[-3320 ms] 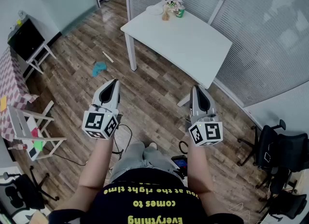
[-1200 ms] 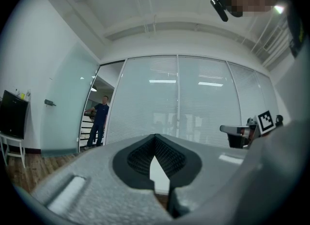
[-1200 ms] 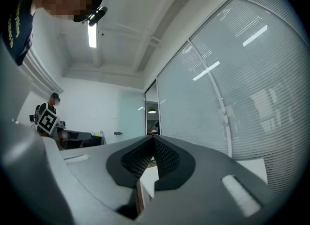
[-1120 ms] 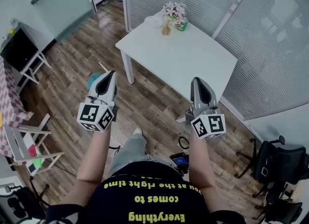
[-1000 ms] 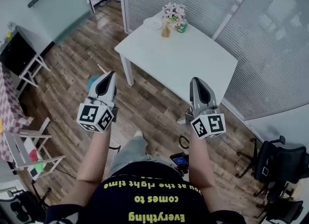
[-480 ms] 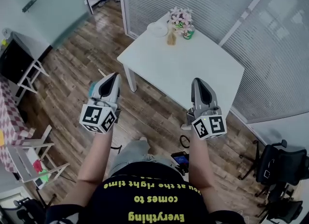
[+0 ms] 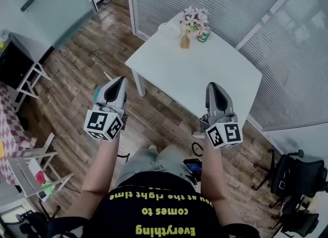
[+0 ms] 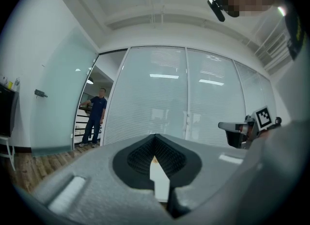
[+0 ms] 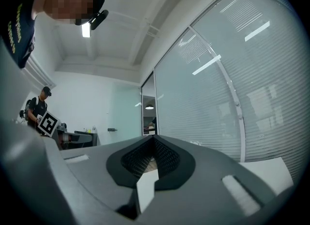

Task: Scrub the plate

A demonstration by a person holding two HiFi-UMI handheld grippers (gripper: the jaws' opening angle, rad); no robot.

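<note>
1. Two grippers are held out level over the wooden floor point(image 7: 72, 73), one in each hand, side by side and well apart.
2. At the far left of the head view a checked cloth point(image 7: 7, 135) hangs at the frame's edge. A white wooden rack point(image 7: 32, 166) stands just beside it and a black cabinet point(image 7: 11, 61) farther up.
3. The left gripper point(image 7: 120, 80) has its jaws clenched together on nothing. In the left gripper view the dark pads meet in a point, with only the slatted glass wall point(image 8: 193, 98) beyond them. A teal scrap point(image 7: 96, 94) on the floor peeps out at this gripper's left side.
4. In the left gripper view, a person point(image 8: 95, 117) stands in the doorway left of that glass wall.
5. The white table point(image 7: 215, 80) stands ahead of both grippers. The plate point(image 7: 167, 30), small and white, lies at the table's far corner, well apart from either gripper and untouched.
6. Just right of the plate are a brownish bottle point(image 7: 184, 41), a bunch of pale flowers point(image 7: 196, 16) and a green cup point(image 7: 204, 37), all close together.
7. The right gripper point(image 7: 212, 85) is likewise closed tight and empty. In the right gripper view its pads touch, with glass wall behind. In the head view its tip overlaps the table's near edge.
8. At the far right, black office chairs point(image 7: 301, 173) stand clustered by the wall.
</note>
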